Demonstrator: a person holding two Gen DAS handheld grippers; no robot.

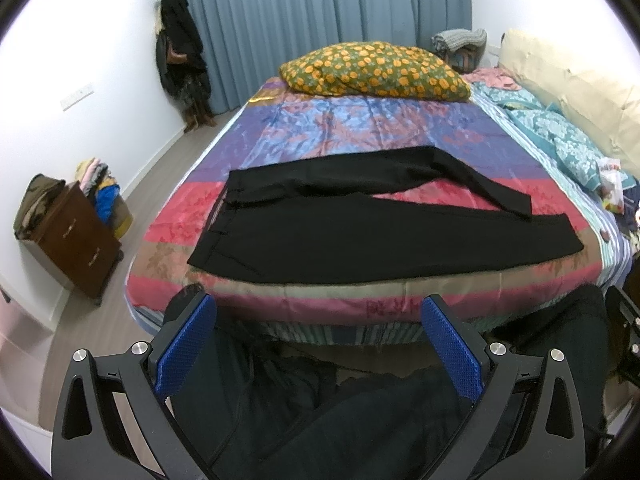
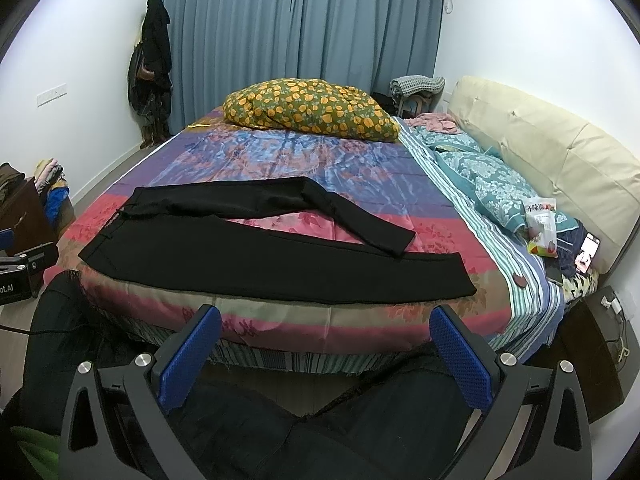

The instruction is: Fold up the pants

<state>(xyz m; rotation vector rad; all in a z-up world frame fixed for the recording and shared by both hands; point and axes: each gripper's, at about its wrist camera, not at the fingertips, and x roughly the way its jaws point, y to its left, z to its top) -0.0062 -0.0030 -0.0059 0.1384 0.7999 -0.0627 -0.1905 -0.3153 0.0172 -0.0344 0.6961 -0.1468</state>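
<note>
The black pants (image 1: 280, 228) lie spread across my bed's satin cover (image 1: 360, 120), legs splayed apart. They look soft, limp and light; I'd pinch waistband and hem. My left gripper (image 1: 318, 344) and right gripper (image 2: 326, 354) hang empty, fingers apart.

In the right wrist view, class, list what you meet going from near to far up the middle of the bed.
Right tool → bed edge → near pant leg → far pant leg → floral pillow → blue curtain.
</note>
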